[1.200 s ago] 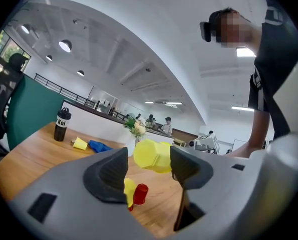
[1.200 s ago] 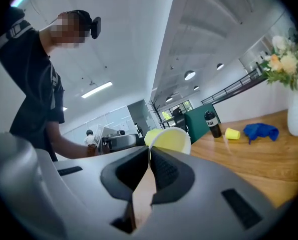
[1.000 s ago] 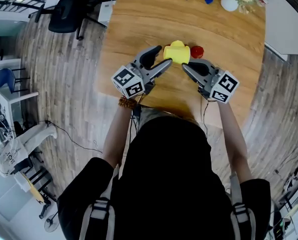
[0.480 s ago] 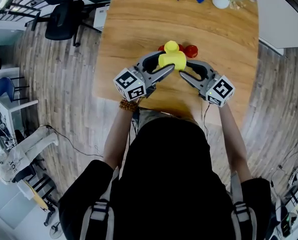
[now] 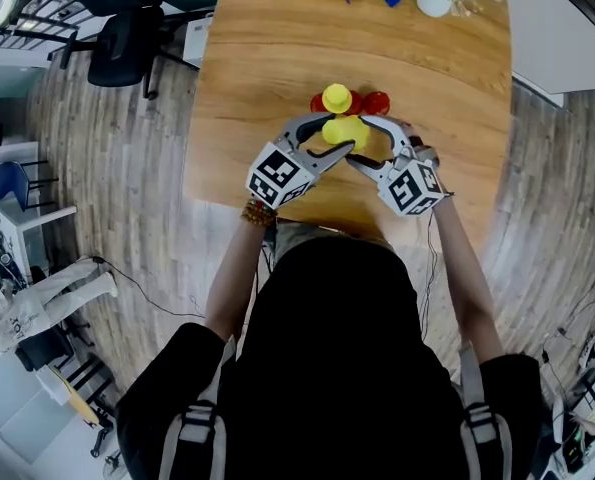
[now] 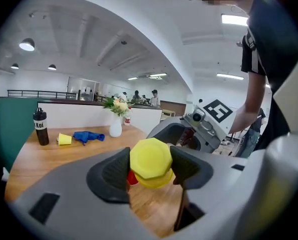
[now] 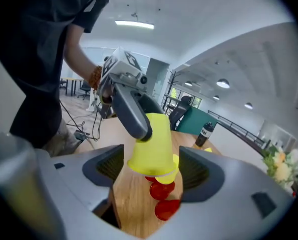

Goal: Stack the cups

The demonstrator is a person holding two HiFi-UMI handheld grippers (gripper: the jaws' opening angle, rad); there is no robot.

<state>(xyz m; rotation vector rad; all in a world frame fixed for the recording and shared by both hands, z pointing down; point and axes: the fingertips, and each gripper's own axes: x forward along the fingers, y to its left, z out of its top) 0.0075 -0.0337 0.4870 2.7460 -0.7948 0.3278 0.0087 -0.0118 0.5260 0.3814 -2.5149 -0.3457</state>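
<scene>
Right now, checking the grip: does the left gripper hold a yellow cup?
Yes: the left gripper clamps a yellow cup between its jaws.

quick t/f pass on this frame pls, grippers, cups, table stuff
1. The left gripper holds a yellow cup. True.
2. The right gripper clamps that cup too. False: its jaws have just been opening and stand clear of the cup between them.
3. Several red cups sit on the table. True.
4. The vase lies tipped over. False: it stands upright.
</scene>
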